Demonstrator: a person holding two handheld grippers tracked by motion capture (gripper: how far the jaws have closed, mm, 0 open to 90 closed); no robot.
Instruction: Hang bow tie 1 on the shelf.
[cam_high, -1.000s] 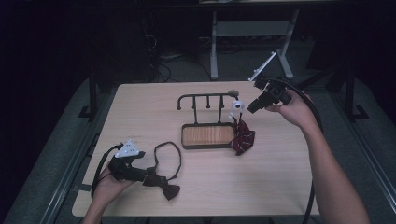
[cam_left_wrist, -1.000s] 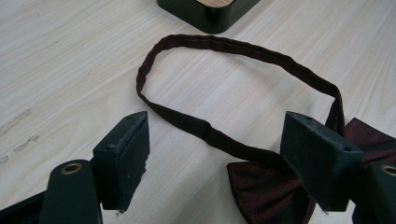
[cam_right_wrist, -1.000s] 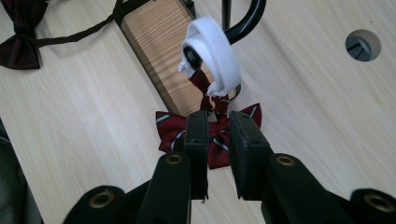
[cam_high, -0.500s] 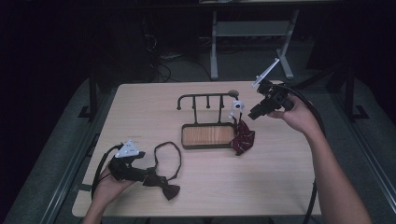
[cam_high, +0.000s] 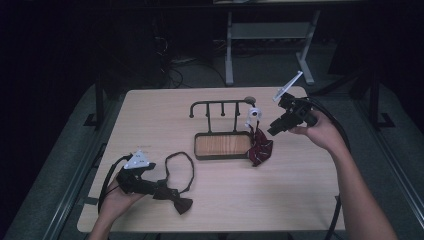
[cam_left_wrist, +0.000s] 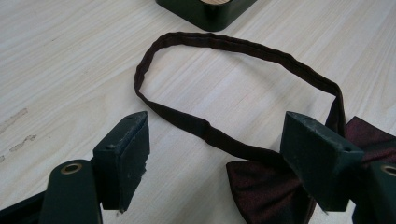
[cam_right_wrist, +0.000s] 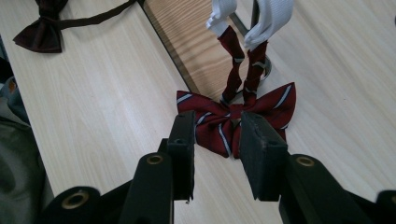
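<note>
A red striped bow tie (cam_high: 260, 147) hangs by its white band (cam_high: 252, 116) from the right end of the black hook rack (cam_high: 222, 105). It rests against the rack's wooden base (cam_high: 222, 145). My right gripper (cam_high: 272, 131) hovers just right of it. In the right gripper view the jaws have just been opening and the gripper (cam_right_wrist: 217, 135) stands open with nothing between its jaws, the striped tie (cam_right_wrist: 275, 105) just beyond. A dark maroon bow tie (cam_high: 180, 202) with its strap loop (cam_high: 180, 167) lies front left. My left gripper (cam_left_wrist: 217, 135) is open wide, low over that bow tie (cam_left_wrist: 261, 186) and strap (cam_left_wrist: 243, 44).
The pale wooden table (cam_high: 310, 200) ends close in front of both hands. The rack's other hooks (cam_high: 210, 106) carry nothing. A metal stand (cam_high: 270, 35) and cables are on the dark floor behind the table.
My right gripper has drawn back from the white band and sunk a little toward the right. The left gripper and the dark bow tie have not moved.
</note>
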